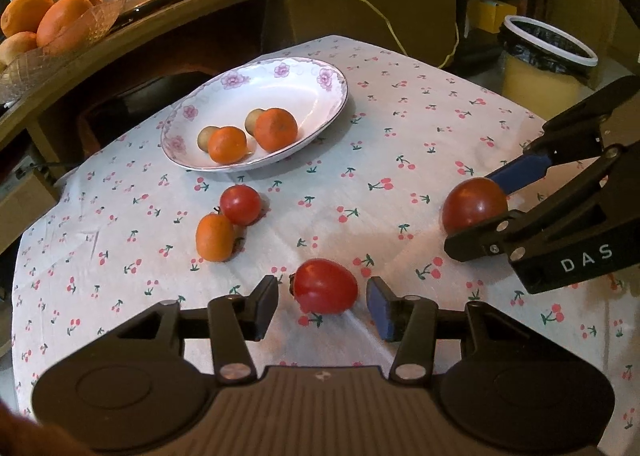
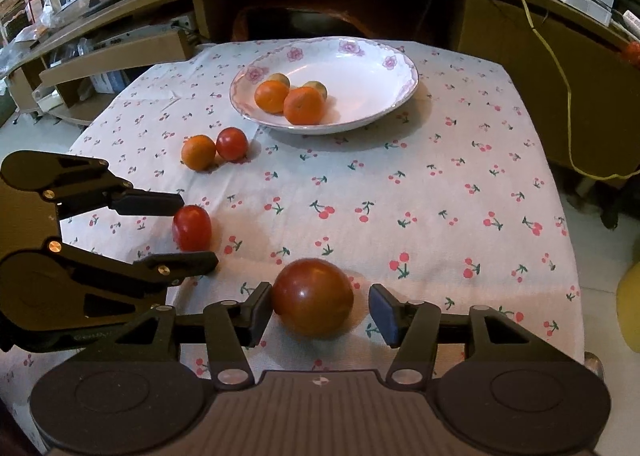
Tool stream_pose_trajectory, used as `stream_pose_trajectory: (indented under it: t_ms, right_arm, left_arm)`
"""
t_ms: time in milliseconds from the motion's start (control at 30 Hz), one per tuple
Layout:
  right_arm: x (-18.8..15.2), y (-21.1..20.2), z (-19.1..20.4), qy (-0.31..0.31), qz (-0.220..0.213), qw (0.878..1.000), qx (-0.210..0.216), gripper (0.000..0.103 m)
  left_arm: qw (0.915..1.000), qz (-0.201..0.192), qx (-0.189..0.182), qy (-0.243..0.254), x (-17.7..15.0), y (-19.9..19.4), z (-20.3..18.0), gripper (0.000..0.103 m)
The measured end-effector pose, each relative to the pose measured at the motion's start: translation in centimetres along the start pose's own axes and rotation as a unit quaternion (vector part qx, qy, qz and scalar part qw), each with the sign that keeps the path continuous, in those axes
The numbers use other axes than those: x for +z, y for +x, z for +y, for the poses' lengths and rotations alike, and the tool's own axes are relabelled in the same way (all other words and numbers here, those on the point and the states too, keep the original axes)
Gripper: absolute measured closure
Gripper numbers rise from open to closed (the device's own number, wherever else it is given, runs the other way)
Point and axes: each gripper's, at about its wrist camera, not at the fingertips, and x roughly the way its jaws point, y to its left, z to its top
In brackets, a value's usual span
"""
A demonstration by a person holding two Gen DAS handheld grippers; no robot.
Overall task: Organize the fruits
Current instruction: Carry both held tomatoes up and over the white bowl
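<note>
A white flowered plate point(image 1: 320, 96) point(image 2: 380, 68) holds two oranges and two small greenish fruits. On the cherry-print cloth lie an orange point(image 1: 215, 237) point(image 2: 198, 152) touching a small tomato point(image 1: 240, 204) point(image 2: 231, 143). My left gripper point(image 1: 323, 304) point(image 2: 188, 228) is open, its jaws either side of an oblong red tomato point(image 1: 326, 287) point(image 2: 192, 227). My right gripper point(image 2: 318, 308) point(image 1: 486, 212) is open around a big dark-red tomato point(image 2: 313, 297) point(image 1: 474, 205); its left pad touches the fruit, the right pad stands apart.
A wooden desk point(image 1: 180, 16) with cables curves behind the table. A basket of oranges point(image 1: 44, 22) sits on it at the left. A lined bin point(image 1: 548, 56) stands off the table's right side. The table edge drops off at the right point(image 2: 560, 216).
</note>
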Motion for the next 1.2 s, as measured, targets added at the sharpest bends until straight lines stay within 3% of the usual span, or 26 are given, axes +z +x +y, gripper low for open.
stream_pose_trajectory:
  t_ms: [100,167,533,933,1200]
  right_arm:
    - [-0.1,0.0,0.0,0.001,-0.002,1.000,0.002,0.052]
    - [-0.1,-0.2,0.0,0.004,-0.002,1.000,0.010,0.062]
    - [1.1,-1.0,0.6,0.012,-0.019,1.000,0.007,0.063]
    - [6.6,-1.0,0.9,0.035,-0.065,0.997,0.024,0.062]
    - [10.5,1.2,-0.5,0.037,-0.085,0.996,-0.005,0.062]
  left_arm:
    - [1.0000,0.000,-0.001,0.003,0.2,0.1,-0.2,0.053]
    - [1.0000,0.000,-0.005,0.005,0.3,0.0,-0.3,0.060]
    - [0.9999,-0.009,-0.003,-0.013,1.0,-0.4,0.5,0.062]
    - [0.9977,-0.049,0.025,-0.038,5.4,-0.3,3.2,0.063]
    - [0.9950,-0.058,0.057,-0.058,8.6,2.5,6.2,0.063]
